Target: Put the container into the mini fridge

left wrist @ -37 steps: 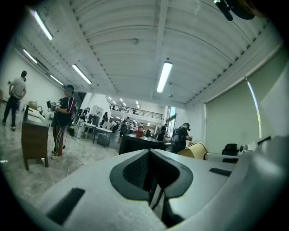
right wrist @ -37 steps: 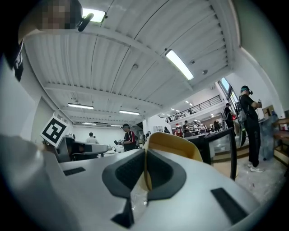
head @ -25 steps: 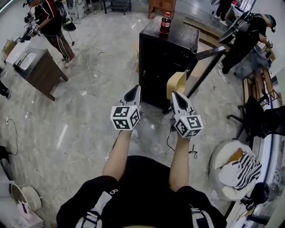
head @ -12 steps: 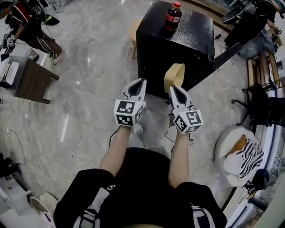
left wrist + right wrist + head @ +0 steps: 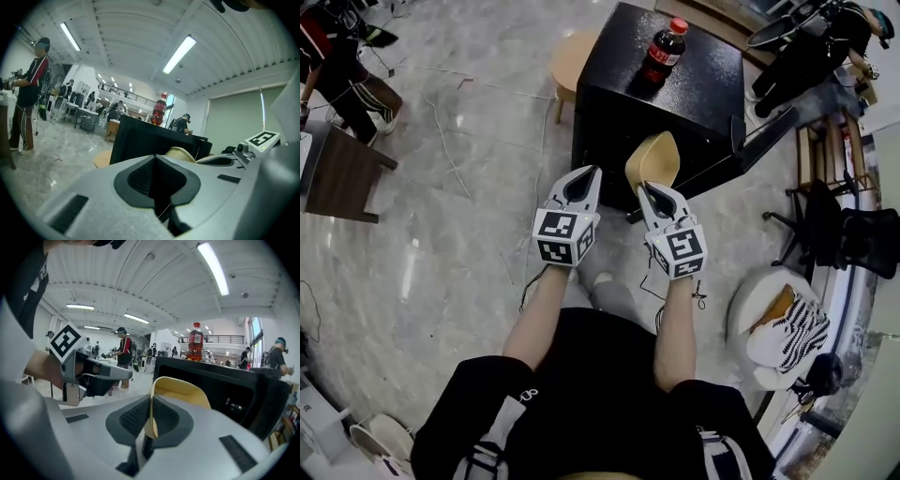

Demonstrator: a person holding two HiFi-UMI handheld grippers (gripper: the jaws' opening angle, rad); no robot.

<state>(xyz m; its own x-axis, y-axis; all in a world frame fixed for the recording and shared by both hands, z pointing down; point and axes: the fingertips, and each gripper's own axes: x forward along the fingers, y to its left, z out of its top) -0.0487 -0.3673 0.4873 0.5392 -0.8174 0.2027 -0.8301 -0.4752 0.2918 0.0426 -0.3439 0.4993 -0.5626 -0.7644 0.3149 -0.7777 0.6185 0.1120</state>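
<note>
The right gripper [image 5: 651, 192] holds the container [image 5: 654, 159], a pale yellow one with a thin wall. Its fingers are clenched on the wall near the rim, as the right gripper view shows. The container is in the air, just in front of the mini fridge [image 5: 670, 108] and not touching it. The left gripper [image 5: 584, 183] hangs beside the right one; its fingers are closed together and nothing is between them.

The mini fridge is a black box on the floor, with a cola bottle [image 5: 662, 52] upright on its top. Its door [image 5: 761, 127] seems to stand open toward the person's right, and the right gripper view looks into a dark opening.

I judge that the step in hand is carrying the container to the fridge; the putting in is not yet done. The next move asks to bring the right gripper lower and forward through the opening, to keep the container level, to set it on a shelf or on the bottom, and only then to release the fingers. The way in must pass left of the door's edge.
</note>
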